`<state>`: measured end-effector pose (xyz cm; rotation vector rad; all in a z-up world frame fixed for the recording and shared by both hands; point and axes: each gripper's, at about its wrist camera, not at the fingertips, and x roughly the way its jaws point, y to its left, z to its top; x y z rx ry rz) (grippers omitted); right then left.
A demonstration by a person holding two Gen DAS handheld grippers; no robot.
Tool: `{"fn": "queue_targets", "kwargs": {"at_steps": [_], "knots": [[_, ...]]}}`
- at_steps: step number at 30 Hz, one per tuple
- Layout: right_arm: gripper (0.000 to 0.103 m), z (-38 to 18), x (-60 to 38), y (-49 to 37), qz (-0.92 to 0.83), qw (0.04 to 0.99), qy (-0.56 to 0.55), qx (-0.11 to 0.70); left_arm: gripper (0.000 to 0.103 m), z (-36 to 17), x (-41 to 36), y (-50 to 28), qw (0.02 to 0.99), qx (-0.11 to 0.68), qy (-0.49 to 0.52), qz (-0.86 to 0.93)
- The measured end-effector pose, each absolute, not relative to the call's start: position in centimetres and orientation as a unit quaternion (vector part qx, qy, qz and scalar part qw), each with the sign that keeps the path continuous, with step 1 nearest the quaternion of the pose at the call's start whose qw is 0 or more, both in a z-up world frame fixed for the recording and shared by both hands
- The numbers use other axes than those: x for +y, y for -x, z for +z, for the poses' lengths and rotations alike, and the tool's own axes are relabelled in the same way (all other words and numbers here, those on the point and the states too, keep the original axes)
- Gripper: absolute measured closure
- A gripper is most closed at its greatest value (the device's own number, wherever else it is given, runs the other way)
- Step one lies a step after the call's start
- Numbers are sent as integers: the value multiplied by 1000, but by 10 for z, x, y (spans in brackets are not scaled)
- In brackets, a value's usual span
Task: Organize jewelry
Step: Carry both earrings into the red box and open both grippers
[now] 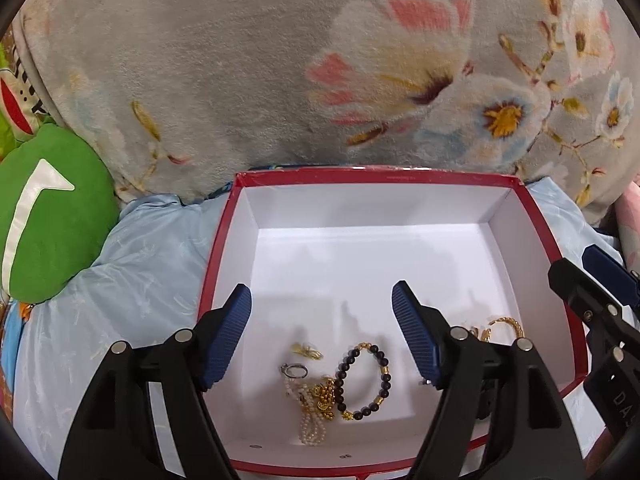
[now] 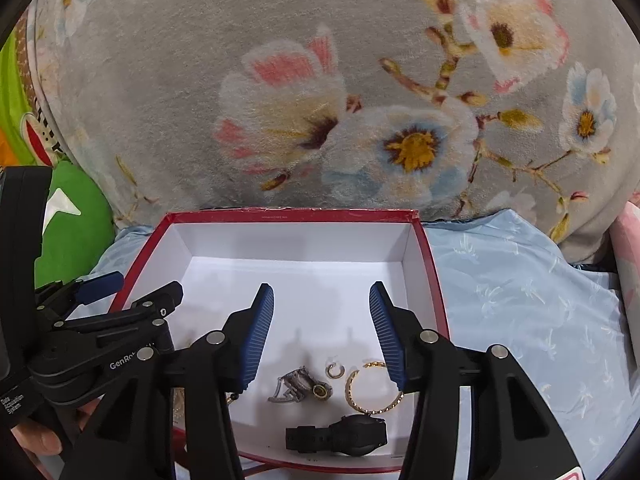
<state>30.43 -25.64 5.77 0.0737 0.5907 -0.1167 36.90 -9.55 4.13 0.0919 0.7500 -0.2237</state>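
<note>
- Both of your tools hung spread and empty over the red-rimmed box [image 1: 404, 178]: the left hand-held gripper [image 1: 322, 322] and the right hand-held gripper [image 2: 322, 322].
- Below and between the left fingers lay the dark bead bracelet [image 1: 362, 376], touching a pearl strand [image 1: 310, 416].
- Below the right fingers lay a gold hoop [image 2: 370, 390] and black watch [image 2: 340, 436].
- Closing on the bracelet could have dragged the tangled pearls along.

My box [image 1: 224, 248] sits on the bedsheet [image 1: 132, 272], blanket [image 1: 240, 80] behind it, cushion [image 1: 52, 216] to its left. In the box's near part: beaded bracelet [image 1: 362, 380] left, bangle [image 2: 370, 392] right, watch [image 2: 340, 436] nearest me.
</note>
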Motion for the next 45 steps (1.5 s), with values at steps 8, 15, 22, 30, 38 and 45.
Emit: {"fn": "queue_targets", "kwargs": {"at_steps": [8,15,22,30,38,45], "knots": [[54,55,-252,-304,-52,954,-36,293,33,38,-99,-367,922,367,-48,-112],[53,54,-251,-305,-51,953,-37,296,33,40,-97,-368,923,366,-43,-111],[53,52,-249,-305,-49,952,-37,300,33,40,-96,-367,923,366,-43,-110],[43,54,-249,-300,-56,954,-37,293,33,41,-94,-364,924,365,-45,-102],[26,57,-247,-291,-64,955,-34,289,30,46,-90,-354,927,359,-44,-94],[17,57,-236,-262,-76,953,-34,290,23,54,-78,-320,933,348,-41,-81]]}}
